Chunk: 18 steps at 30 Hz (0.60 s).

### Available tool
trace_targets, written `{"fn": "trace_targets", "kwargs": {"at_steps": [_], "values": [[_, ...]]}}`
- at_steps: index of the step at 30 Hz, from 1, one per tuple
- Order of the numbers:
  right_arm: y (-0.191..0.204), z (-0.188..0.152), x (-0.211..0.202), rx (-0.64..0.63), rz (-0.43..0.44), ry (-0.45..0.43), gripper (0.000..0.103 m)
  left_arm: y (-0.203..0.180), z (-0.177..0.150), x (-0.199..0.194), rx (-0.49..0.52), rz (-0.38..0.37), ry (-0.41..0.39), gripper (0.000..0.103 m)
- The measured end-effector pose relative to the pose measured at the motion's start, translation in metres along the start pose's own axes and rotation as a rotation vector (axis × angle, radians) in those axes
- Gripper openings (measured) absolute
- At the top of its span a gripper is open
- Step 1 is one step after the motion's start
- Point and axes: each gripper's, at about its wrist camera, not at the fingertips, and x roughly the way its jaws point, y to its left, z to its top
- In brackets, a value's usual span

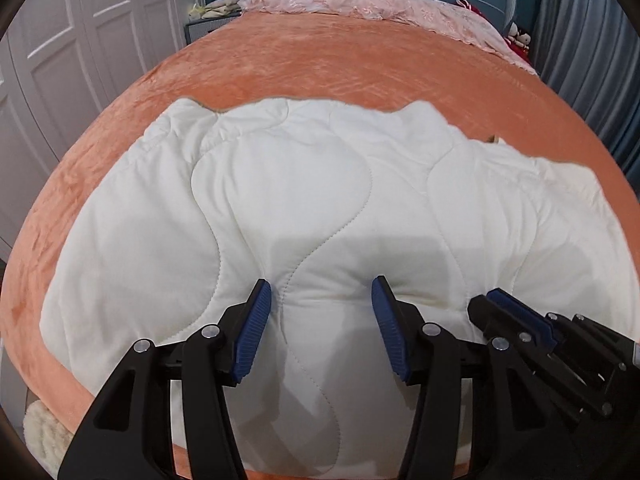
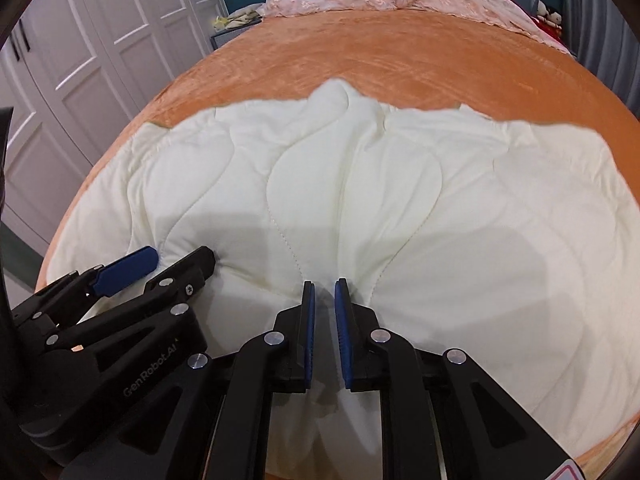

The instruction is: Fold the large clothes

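Fingers (image 2: 308,312) over white quilt (image 2: 360,200).

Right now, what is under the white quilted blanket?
The white quilted blanket lies on an orange plush bedspread, which shows around its far and side edges. Whatever is directly beneath the blanket's middle is covered and cannot be seen.

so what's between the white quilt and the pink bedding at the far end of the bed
Only bare orange blanket lies between the white quilt and the pink bedding; both wrist views show it.
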Motion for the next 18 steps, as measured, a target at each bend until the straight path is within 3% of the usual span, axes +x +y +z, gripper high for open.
{"fn": "trace_targets", "kwargs": {"at_steps": [7, 10, 14, 18], "values": [[-0.002, -0.008, 0.006, 0.016, 0.019, -0.010, 0.013, 0.004, -0.005, -0.007, -0.011, -0.012, 0.001, 0.051], [-0.001, -0.006, -0.005, 0.041, 0.023, 0.012, 0.013, 0.032, -0.008, -0.034, -0.116, -0.057, -0.002, 0.052], [0.002, -0.017, -0.028, 0.051, 0.059, 0.028, 0.013, 0.104, -0.025, -0.059, -0.294, -0.022, 0.003, 0.057], [0.010, -0.038, -0.038, 0.022, 0.060, 0.037, 0.013, 0.159, -0.047, -0.050, -0.462, -0.031, 0.073, 0.060]]}}
